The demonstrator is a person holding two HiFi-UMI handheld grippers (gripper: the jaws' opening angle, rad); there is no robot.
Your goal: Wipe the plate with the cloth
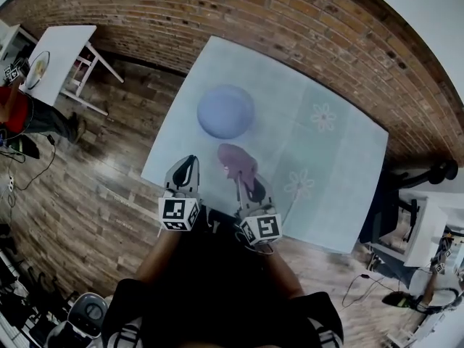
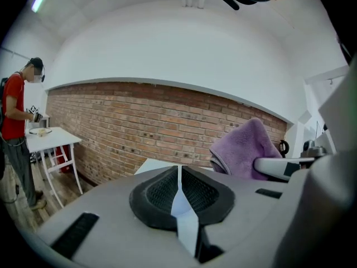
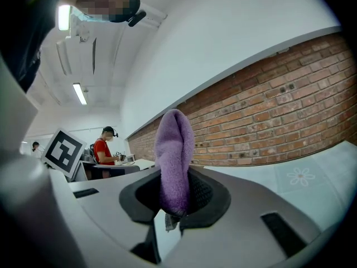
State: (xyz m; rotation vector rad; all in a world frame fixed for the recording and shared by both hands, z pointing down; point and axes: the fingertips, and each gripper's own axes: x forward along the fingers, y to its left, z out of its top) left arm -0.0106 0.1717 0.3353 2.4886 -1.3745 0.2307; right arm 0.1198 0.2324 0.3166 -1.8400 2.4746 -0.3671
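A round pale blue plate (image 1: 225, 112) lies on the light table (image 1: 341, 194). A purple cloth (image 1: 238, 162) hangs from my right gripper (image 1: 249, 185), whose jaws are shut on it just in front of the plate. In the right gripper view the cloth (image 3: 174, 166) stands up folded between the dark pads. My left gripper (image 1: 184, 172) is shut with nothing between its jaws, over the table's near left edge. In the left gripper view the jaws (image 2: 179, 190) meet, and the cloth (image 2: 245, 148) shows to the right.
A brick wall (image 1: 290, 20) runs behind the table. A white side table (image 1: 61, 60) stands at the far left, with a person in red (image 2: 14, 133) beside it. Flower prints (image 1: 323, 117) mark the table cover. Wooden floor (image 1: 80, 194) lies to the left.
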